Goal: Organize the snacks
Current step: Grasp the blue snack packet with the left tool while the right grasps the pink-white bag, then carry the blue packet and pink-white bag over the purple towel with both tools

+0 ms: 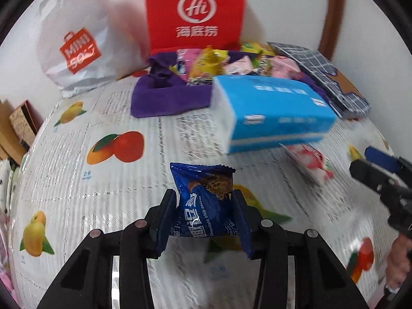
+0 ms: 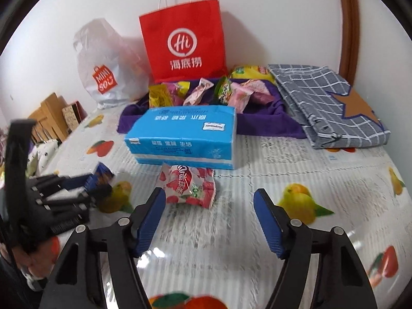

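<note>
Left tool (image 1: 204,212) clenches the blue cookie packet (image 1: 206,200); right tool (image 2: 209,215) gapes behind the strawberry packet (image 2: 189,185).

On the tabletop (image 2: 309,154), a snack packet (image 2: 189,186) lies just before the tissue pack (image 2: 182,136), behind which a cloth (image 2: 260,126) holds snacks (image 2: 231,90), bags (image 2: 184,43) standing behind.

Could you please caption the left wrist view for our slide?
Left gripper clamps a blue cookie packet above the fruit-print tablecloth.

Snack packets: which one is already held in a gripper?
The blue chocolate chip cookie packet, clamped in the left gripper; the red-and-white packet lies loose on the table.
</note>
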Available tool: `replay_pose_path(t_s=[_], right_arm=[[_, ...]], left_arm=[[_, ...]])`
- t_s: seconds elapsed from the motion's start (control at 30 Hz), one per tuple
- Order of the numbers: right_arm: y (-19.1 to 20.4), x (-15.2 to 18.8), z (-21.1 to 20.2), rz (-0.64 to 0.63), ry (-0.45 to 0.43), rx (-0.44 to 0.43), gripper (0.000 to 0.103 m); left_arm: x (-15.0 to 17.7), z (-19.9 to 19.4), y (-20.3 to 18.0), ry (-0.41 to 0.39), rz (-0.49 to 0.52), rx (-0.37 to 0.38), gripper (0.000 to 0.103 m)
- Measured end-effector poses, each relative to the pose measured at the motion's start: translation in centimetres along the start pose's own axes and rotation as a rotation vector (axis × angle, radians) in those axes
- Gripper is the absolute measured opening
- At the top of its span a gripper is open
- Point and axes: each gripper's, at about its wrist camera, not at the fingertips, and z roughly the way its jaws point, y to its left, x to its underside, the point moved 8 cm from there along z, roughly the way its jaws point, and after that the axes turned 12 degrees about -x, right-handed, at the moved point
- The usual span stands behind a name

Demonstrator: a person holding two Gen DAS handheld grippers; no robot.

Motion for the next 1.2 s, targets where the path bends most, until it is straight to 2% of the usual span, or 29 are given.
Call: replay_pose_path(t_s=[0.13, 0.23, 0.43, 0.5, 0.7, 0.87, 1.2], right_arm=[[0.4, -0.6, 2.4, 0.001, 0.018, -0.030, 0.066], [0.1, -1.1, 3.7, 0.028, 0.022, -0.034, 0.063], [-0.1, -0.3, 6.9, 0.083, 0.124, -0.070, 0.062], [0.2, -0.3, 7.1, 0.053, 0.114, -0.048, 0.063], [1.4, -0.1, 8.3, -0.034, 0.165, 0.018, 0.072], [1.4, -0.1, 8.5, -0.043, 0.168, 0.024, 0.071], [1.2, -0.3, 8.3, -0.036, 0.162, 0.041, 0.063]], left_arm=[[0.1, 1.6, 0.5, 0.015, -0.033, 0.012, 0.042], [0.0, 1.7, 0.7, -0.005, -0.027, 0.006, 0.043], [-0.1, 1.7, 0.4, 0.002, -0.004, -0.001, 0.044], [-0.1, 1.7, 0.4, 0.002, -0.002, -0.004, 0.044], [0.0, 1.6, 0.5, 0.003, -0.010, 0.006, 0.044], [0.0, 1.6, 0.5, 0.004, -0.008, 0.003, 0.044], [0.0, 1.6, 0.6, 0.005, -0.028, 0.016, 0.044]])
